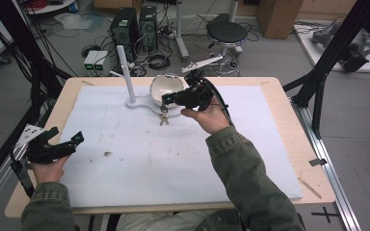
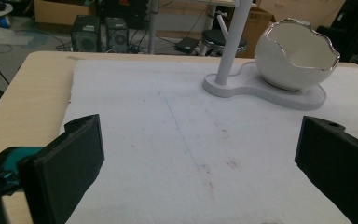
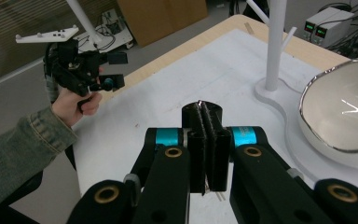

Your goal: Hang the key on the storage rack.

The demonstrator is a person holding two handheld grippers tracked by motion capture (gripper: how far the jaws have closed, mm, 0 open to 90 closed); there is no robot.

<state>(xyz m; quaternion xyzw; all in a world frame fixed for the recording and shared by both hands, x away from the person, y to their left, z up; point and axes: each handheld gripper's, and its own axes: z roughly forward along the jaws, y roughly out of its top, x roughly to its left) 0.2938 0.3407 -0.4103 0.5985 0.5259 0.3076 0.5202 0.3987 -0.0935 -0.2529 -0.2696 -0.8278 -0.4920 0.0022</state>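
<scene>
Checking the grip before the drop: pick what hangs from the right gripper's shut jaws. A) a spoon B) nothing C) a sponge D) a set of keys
D: in the high view the keys dangle from the right gripper, beside the egg-shaped bowl.

Keys [image 1: 164,118] before bowl [image 1: 165,86], pole [image 1: 126,74] left

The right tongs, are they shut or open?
Shut. In the right gripper view the right tongs have their black jaws pressed together, and the high view shows small keys dangling from them beside the white bowl.
</scene>
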